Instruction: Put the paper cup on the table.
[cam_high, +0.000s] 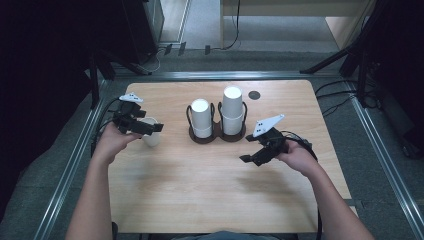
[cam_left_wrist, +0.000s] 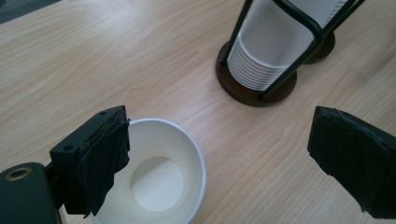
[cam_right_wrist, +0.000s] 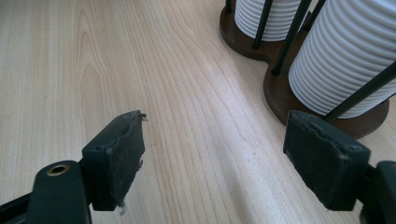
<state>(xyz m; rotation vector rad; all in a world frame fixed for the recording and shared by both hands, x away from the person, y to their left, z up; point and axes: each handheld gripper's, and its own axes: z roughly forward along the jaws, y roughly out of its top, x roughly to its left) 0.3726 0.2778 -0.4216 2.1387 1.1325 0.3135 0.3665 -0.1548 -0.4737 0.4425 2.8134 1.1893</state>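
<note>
Wide apart stand the jaws of the left gripper, and nothing is clamped between them. In the left gripper view one jaw hangs over the near rim of the cup, dipping just inside its mouth, while the other jaw is well off to the side over bare wood. Whether the first jaw touches the rim cannot be told. The cup stands upright, mouth up, white and empty, on the left part of the table. In the high view the cup sits just under the left gripper, which the person's left hand holds from the table's left edge.

Right of the cup, near the table's middle, is a dark brown rack with two round bases and thin black uprights. It carries two stacks of white cups turned mouth down, the left stack shorter than the right stack. The rack stands apart from the single cup.

Jaws of the right gripper are wide too and hold nothing; they hang over bare wood, with the rack close ahead and to one side. In the high view the right gripper is just right of and nearer than the rack, held by the right hand. A small dark disc lies near the far edge.
</note>
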